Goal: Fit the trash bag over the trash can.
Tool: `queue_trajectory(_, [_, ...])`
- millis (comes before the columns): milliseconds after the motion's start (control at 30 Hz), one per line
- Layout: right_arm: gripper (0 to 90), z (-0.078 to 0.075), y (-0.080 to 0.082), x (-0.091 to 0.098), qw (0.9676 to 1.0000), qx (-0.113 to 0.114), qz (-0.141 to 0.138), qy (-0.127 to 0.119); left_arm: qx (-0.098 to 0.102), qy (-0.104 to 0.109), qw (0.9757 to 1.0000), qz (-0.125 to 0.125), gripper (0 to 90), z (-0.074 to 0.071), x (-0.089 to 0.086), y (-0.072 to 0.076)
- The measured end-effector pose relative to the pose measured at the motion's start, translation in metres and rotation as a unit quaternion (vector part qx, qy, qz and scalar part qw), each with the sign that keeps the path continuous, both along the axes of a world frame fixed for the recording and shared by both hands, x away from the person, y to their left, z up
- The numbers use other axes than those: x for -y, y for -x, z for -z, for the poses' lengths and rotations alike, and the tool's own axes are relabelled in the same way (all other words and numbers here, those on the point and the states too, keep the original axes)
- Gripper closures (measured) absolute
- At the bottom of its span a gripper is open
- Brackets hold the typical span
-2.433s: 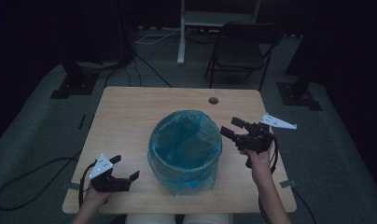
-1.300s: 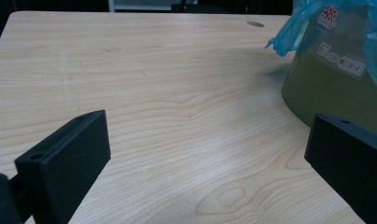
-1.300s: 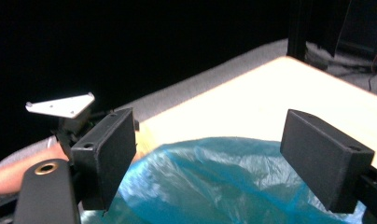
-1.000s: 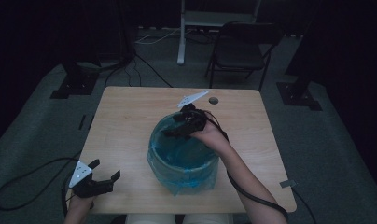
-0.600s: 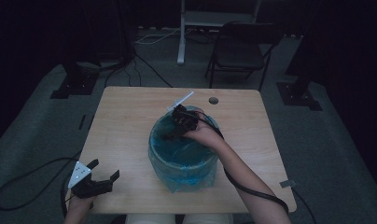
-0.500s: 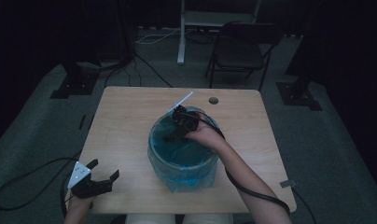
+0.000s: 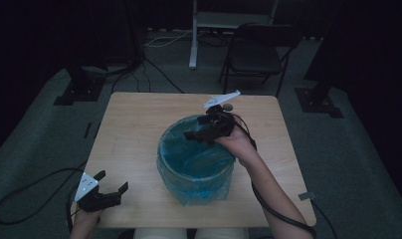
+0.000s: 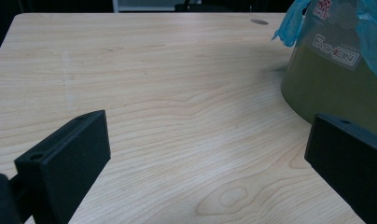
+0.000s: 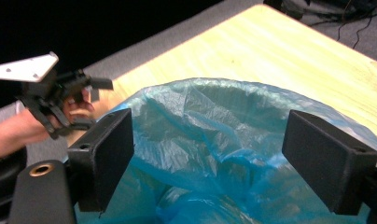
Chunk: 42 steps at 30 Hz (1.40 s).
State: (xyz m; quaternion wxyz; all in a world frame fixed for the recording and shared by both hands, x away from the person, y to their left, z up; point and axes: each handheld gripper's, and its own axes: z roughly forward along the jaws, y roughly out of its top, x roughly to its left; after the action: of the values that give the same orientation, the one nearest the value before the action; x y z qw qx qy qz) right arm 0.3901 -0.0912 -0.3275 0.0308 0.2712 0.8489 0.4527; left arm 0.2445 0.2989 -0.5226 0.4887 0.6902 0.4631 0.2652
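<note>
Since half a second ago the right tongs [image 7: 198, 130] lifted from inside the blue-lined bin [image 7: 195, 164] to its far rim. High view: bin sits mid-bench [image 7: 134, 134], right tongs spread wide and holding nothing, left tongs [image 7: 111, 185] released at the near left corner. Left gripper view: jaws wide apart over bare wood, bin [image 8: 336, 79] to the right. Right gripper view: jaws gape over the blue bag [image 9: 214, 135], left tongs [image 9: 91, 100] beyond.
</note>
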Motion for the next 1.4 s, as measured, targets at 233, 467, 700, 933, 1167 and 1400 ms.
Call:
queue_trajectory(233, [16.1,0.006,0.001,0.012,0.9999,-0.011,0.006,-0.011,0.003,-0.005,1.0000,-0.006,0.7,0.000,0.001,0.001])
queue_trajectory(467, [16.1,0.020,-0.013,-0.005,0.9984,-0.044,0.002,0.037,0.000,-0.002,1.0000,-0.007,0.7,0.000,0.001,0.000])
queue_trajectory(700, [16.0,0.048,-0.030,-0.039,0.9880,-0.066,-0.005,0.140,0.001,-0.001,1.0000,-0.007,0.7,0.000,0.000,0.000])
queue_trajectory(933, [16.0,0.069,-0.035,-0.066,0.9698,-0.074,-0.023,0.231,0.003,-0.002,1.0000,-0.008,0.7,-0.001,-0.001,0.000])
queue_trajectory(1167, [15.9,0.051,-0.033,-0.057,0.9793,-0.060,-0.008,0.193,0.002,0.002,0.9999,-0.015,0.6,-0.001,-0.005,0.000])
queue_trajectory(1400, [15.9,0.018,-0.021,-0.019,0.9956,-0.047,-0.009,0.080,0.002,0.001,0.9998,-0.020,0.7,0.000,-0.005,0.000])
